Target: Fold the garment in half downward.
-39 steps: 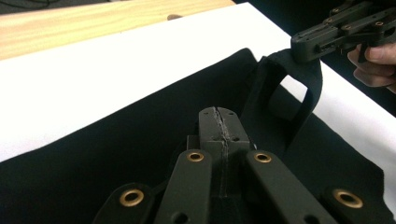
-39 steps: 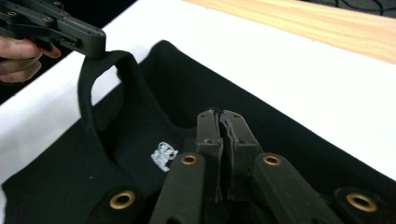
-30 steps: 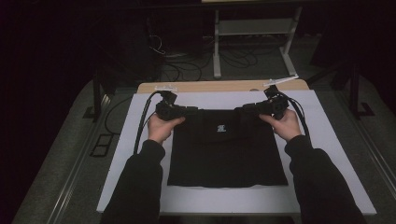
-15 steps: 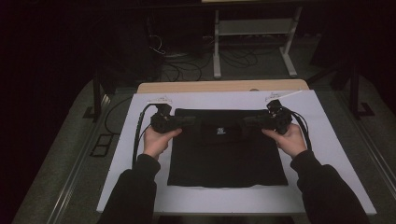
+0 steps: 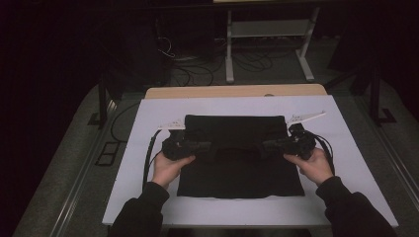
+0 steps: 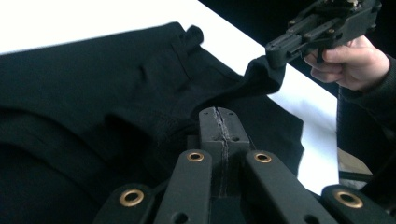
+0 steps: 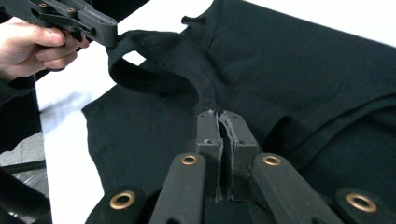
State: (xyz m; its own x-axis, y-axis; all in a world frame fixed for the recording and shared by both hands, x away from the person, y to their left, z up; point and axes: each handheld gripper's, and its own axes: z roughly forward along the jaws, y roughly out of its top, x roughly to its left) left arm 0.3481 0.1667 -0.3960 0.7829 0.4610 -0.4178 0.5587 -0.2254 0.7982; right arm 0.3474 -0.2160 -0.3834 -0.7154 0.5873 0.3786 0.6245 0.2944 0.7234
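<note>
A black garment (image 5: 237, 173) lies flat on the white board (image 5: 138, 163). Its far part is doubled over toward the person, and the lifted edge hangs between the two grippers. My left gripper (image 5: 207, 147) is shut on that edge at the left; in the left gripper view its pads (image 6: 219, 119) are pressed together on the black cloth (image 6: 93, 93). My right gripper (image 5: 267, 145) is shut on the same edge at the right, and its pads (image 7: 219, 121) pinch the cloth (image 7: 303, 70). Each gripper view shows the other gripper (image 6: 275, 51) (image 7: 109, 35) holding a raised corner.
The white board rests on a wooden tabletop (image 5: 237, 91) whose far edge shows behind it. Beyond the table a pale metal frame (image 5: 267, 29) and loose cables (image 5: 192, 69) sit on the dark floor. Bare white board lies left, right and in front of the garment.
Both hands have drawn back toward the person and sunk a little, pulling the gripped edge over the garment, so the far part now lies folded.
</note>
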